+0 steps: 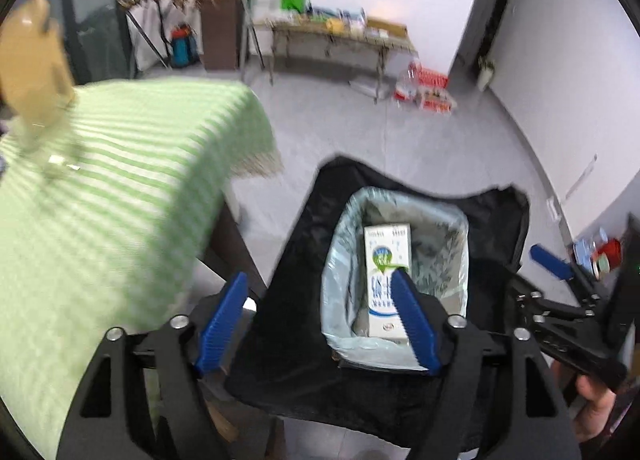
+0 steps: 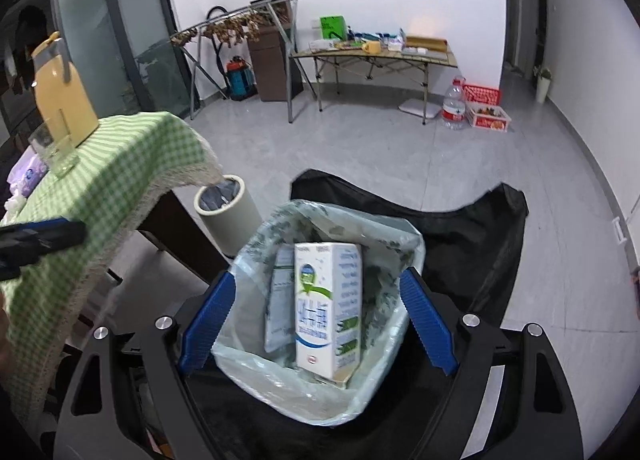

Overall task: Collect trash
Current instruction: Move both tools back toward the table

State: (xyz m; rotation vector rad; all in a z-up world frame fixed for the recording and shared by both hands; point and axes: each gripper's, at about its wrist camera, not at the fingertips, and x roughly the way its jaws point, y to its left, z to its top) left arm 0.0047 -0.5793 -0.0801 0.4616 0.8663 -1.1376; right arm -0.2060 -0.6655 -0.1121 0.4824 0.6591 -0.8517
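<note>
- We see the left hand-held gripper (image 1: pixel 320 322) with its blue fingers (image 1: pixel 222 324) spread wide and nothing between them; it hangs over the near left rim of the bag (image 1: pixel 456 284).
- Our right hand-held gripper (image 2: pixel 316 320) also stands wide apart and grips nothing; its fingers (image 2: pixel 428 324) sit to either side of the bag's mouth in its own view, above the liner.
- In the left view the right hand-held gripper shows at the right edge, held by a hand (image 1: pixel 596 400).
- The carton (image 2: pixel 328 308), white with green and blue print, lies loose inside the pale bag, upright and tilted, free of both sets of fingers.
- A flatter packet (image 2: pixel 280 300) leans just beside the carton on its left.
- The bag sits in a black fabric chair (image 2: pixel 472 244).
- Left of it, the counter (image 2: pixel 108 184) with a green checked cloth carries a yellow jug (image 2: pixel 60 92) near its far corner, with a glass (image 2: pixel 56 152) just in front.
- A round bin (image 2: pixel 228 220) stands on the floor (image 2: pixel 360 148) by the counter's corner.
</note>
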